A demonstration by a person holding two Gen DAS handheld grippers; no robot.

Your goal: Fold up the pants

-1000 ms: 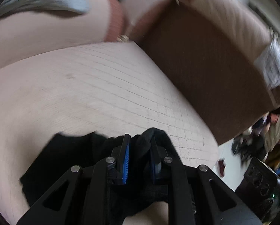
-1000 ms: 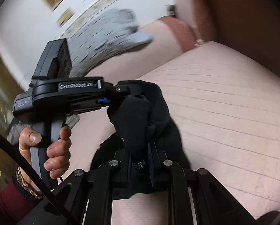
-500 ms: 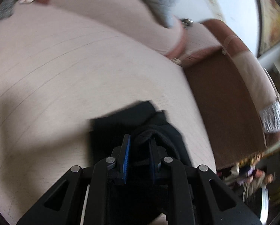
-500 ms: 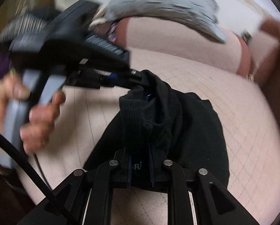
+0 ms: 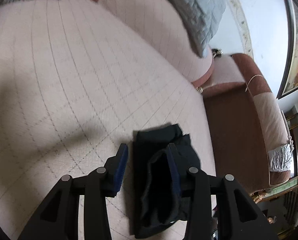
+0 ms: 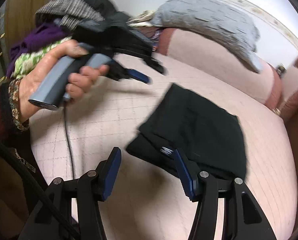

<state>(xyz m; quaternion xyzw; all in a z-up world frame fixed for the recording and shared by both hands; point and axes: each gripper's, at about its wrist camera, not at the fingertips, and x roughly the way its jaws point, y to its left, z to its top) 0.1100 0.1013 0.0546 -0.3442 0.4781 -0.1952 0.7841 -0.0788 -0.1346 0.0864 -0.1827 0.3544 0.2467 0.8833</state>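
Note:
The black pants [image 5: 161, 180] lie folded in a small bundle on the pink quilted cushion [image 5: 69, 80]. My left gripper [image 5: 148, 147] hangs over them, its jaws opening. The bundle sits between its blue pads; the left pad stands clear of the cloth. In the right wrist view the pants [image 6: 199, 126] lie flat ahead and to the right. My right gripper [image 6: 147, 151] is opening too, with only the pants' near edge by its right finger [image 6: 184, 172]. A hand [image 6: 55, 74] holds the left gripper [image 6: 154, 74] above and left of the pants.
A grey quilted pillow [image 5: 199, 14] leans on the backrest. A pile of striped, purple and green clothes [image 6: 65, 24] sits at the far left. The brown sofa arm [image 5: 228, 130] bounds the cushion on the right. A black cable [image 6: 68, 132] hangs from the left gripper.
Both grippers were shut on the lifted black pants; now both have opened and the pants lie folded on the cushion. Both hands rolled and came down toward the cushion.

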